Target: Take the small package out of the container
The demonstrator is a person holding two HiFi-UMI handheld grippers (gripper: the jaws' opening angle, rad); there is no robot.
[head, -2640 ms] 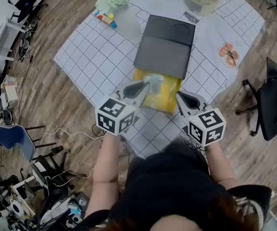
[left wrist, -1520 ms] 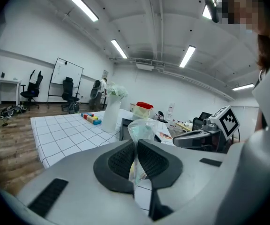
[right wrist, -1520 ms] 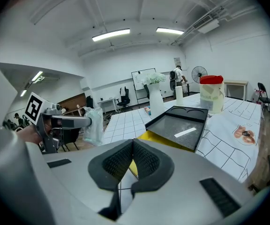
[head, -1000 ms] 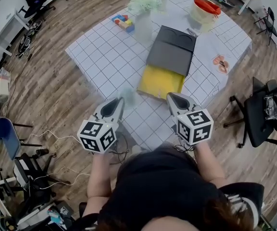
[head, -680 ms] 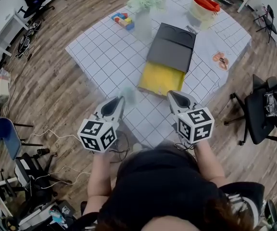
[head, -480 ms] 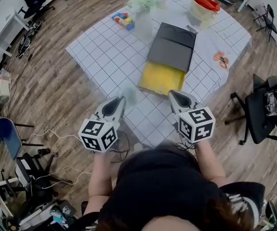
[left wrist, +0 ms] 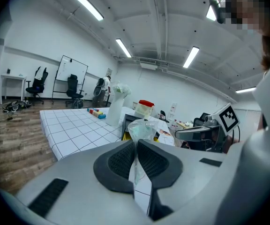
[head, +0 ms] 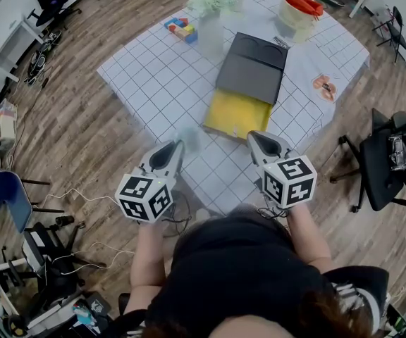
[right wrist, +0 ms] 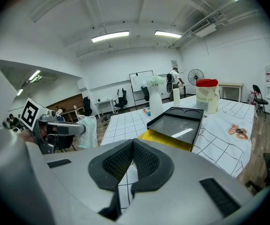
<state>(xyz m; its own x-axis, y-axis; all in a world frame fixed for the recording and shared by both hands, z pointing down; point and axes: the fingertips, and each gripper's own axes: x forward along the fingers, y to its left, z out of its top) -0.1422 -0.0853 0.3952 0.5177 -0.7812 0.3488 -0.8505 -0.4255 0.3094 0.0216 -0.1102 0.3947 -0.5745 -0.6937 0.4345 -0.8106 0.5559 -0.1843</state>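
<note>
The small package point(head: 189, 138), a clear pale-green plastic bag, hangs in the air over the near edge of the table, pinched at its lower end by my left gripper point(head: 177, 148). In the left gripper view the bag point(left wrist: 142, 129) sticks up from between the closed pads. The container point(head: 235, 114) is a yellow box half under a dark grey lid point(head: 251, 67), just beyond both grippers. My right gripper point(head: 253, 140) hovers to the right, shut and empty, in front of the container point(right wrist: 165, 140). From there I also see the left gripper point(right wrist: 55, 128) with the bag point(right wrist: 89, 131).
The gridded white table point(head: 154, 83) carries a vase of flowers point(head: 210, 21), coloured blocks point(head: 179, 29), a tub with a red lid point(head: 299, 11) and a flat picture of food point(head: 323, 86). A black office chair point(head: 383, 162) stands to the right. Wooden floor surrounds the table.
Since the earliest frame both grippers have drawn back from the yellow container toward the table's near edge, the bag coming along in the left one. Over the last second nothing moved.
</note>
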